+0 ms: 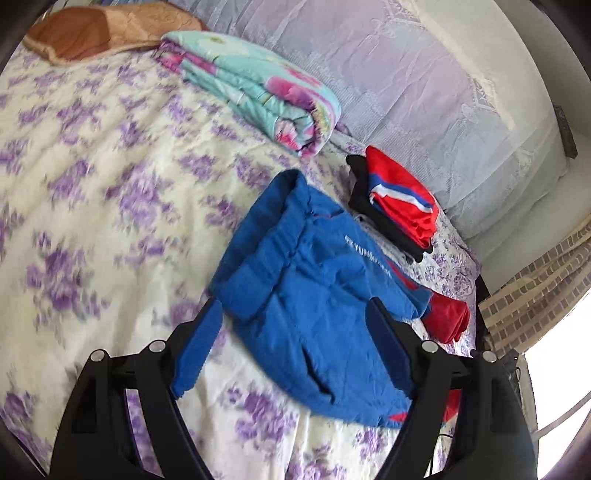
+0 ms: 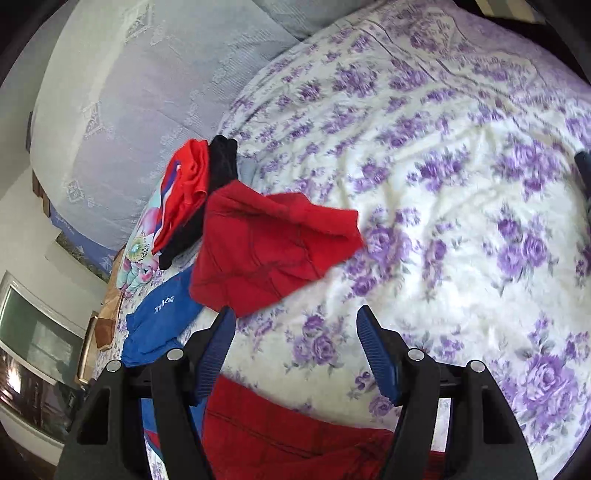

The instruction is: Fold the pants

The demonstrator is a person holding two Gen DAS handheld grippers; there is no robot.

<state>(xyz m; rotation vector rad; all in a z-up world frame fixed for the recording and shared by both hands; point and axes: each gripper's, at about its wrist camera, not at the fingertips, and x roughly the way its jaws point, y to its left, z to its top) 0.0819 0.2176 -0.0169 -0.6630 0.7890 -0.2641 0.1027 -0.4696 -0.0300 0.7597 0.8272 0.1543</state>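
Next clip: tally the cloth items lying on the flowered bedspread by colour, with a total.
Blue: 1, the blue pants
Red: 2, the red garment and the folded red piece with stripes
Black: 1, the folded black piece under the striped one
Turquoise floral: 1, the folded quilt
Brown: 1, the pillow
Total: 6

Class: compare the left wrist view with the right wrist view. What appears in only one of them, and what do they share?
Left only: the left gripper, jaws open, over the blue pants.

Right only: the right gripper, jaws open, a window, and the red pants spread out.

Both: the floral bedspread, the folded pile, the rolled quilt.
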